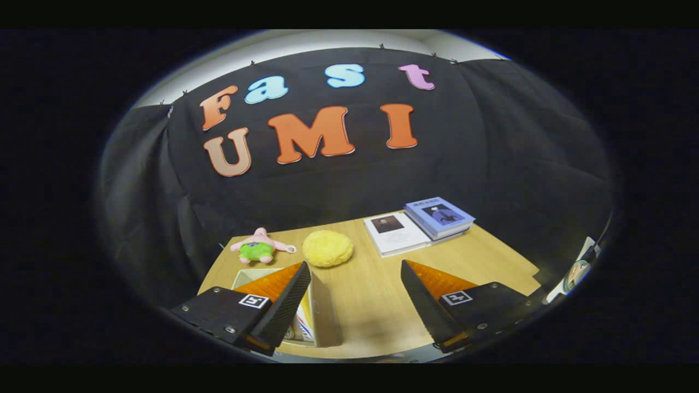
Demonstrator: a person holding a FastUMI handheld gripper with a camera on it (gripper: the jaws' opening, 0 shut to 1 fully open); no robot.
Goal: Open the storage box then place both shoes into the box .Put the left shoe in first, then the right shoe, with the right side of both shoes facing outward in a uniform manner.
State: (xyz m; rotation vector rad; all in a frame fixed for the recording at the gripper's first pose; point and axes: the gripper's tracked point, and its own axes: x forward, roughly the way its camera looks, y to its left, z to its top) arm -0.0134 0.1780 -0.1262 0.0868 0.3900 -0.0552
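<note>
So the gripper (355, 273) is hovering over a light wooden table (377, 305) with its fingers spread wide apart, nothing between them but bare tabletop. It's not gripping or touching anything as far as I can see.

Going left to right: under and just beyond the left finger (286, 305) sits the storage box (306, 322), a pale, open-topped container. Its rim peeks out on either side of that finger, and there's something with printed colours down inside it near the finger's base, but the finger covers most of it, so I can't tell what it is. Can't tell whether a lid is involved either.

Just past the box, toward the booth wall, lies a small pink star-shaped plush toy (261, 246) in green shorts, flat on the table. Beside it to the right, ahead of the gap between the fingers, is a round yellow fluffy thing (327, 248), sort of a sponge or puff.

Further right, beyond the right finger (423, 305), a white book (394, 233) lies flat, and a stack of blue-covered books (439, 217) is right up against it, overlapping its far corner.

At the far right, off the table's edge, there's a small pale object with a round bit (578, 271), too distorted to make out.
</note>
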